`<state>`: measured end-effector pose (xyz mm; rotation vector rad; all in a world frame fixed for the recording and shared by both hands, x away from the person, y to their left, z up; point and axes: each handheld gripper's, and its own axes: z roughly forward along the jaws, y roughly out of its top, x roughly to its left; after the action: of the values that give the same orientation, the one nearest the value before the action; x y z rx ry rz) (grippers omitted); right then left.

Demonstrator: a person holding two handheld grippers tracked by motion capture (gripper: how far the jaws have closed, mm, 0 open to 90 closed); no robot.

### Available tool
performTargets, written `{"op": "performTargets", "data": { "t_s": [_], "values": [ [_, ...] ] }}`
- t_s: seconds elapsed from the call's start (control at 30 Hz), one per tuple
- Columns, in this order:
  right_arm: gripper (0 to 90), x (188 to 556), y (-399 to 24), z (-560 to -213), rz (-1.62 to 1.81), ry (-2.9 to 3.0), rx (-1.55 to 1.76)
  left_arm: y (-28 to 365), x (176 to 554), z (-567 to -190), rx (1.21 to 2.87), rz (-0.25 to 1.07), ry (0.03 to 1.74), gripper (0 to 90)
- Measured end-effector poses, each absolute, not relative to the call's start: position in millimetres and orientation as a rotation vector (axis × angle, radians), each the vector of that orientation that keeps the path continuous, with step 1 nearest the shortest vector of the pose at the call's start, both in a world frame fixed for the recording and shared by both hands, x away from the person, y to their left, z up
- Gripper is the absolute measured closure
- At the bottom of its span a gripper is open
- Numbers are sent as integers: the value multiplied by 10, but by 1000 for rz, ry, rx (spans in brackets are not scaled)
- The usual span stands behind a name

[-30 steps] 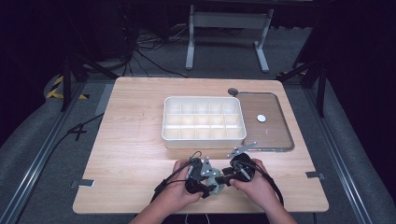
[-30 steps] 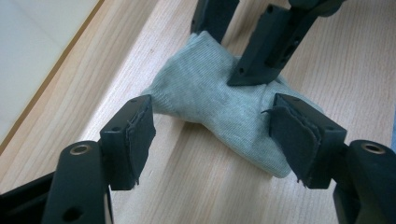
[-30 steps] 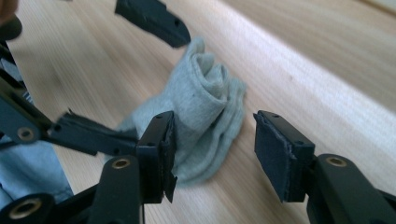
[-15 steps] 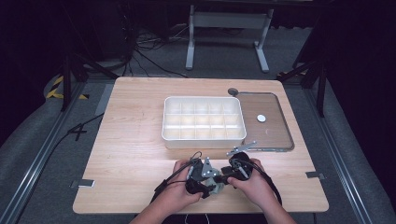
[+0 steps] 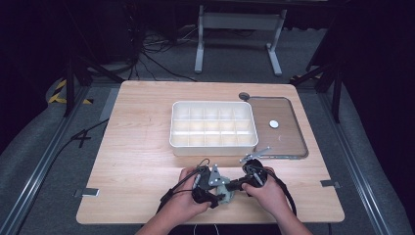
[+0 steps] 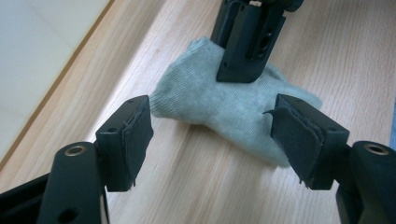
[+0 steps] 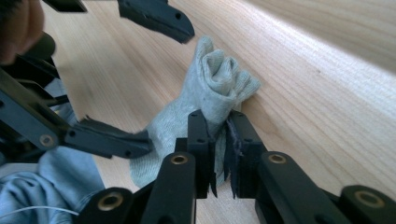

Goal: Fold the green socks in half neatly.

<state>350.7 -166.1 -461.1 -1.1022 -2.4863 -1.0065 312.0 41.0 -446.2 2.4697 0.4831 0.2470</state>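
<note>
A grey-green sock lies crumpled on the wooden table near its front edge, between the two hands. My right gripper has just been closing and is now shut on the sock, with a fold of cloth pinched between its pads. My left gripper faces it with its jaws open, and the sock lies just beyond its pads without touching them. In the high view the left gripper and right gripper point at each other, almost meeting.
A white compartment tray stands mid-table, just behind the hands. To its right lies a clear plate with a small white disc on it. The person's blue sleeve is close to the right gripper.
</note>
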Motion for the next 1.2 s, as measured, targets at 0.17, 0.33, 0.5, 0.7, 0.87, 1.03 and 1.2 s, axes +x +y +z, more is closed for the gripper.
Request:
{"op": "performTargets", "data": {
  "t_s": [0.17,0.33,0.5,0.7,0.87,1.03,1.2],
  "values": [
    [833,3464,-1610,-4554,-1009,-2556,-1083,530,3184,-4395,2427,226,522,295],
    [839,3429,-1595,-4472,-1034,-2604,-1068,647,3224,-4317,2399,243,554,301],
    [840,3414,-1609,-4337,-1083,-2670,-1049,797,3285,-4249,2375,257,601,305],
    [840,3437,-1653,-4141,-1135,-2714,-1052,933,3342,-4167,2336,283,669,310],
    [839,3480,-1715,-3948,-1160,-2754,-1064,1018,3388,-4122,2327,278,708,312],
    [836,3539,-1780,-3795,-1204,-2762,-1085,1051,3407,-4088,2327,280,719,311],
    [835,3591,-1835,-3676,-1230,-2804,-1102,1075,3423,-4059,2317,284,726,309]
  ]
}}
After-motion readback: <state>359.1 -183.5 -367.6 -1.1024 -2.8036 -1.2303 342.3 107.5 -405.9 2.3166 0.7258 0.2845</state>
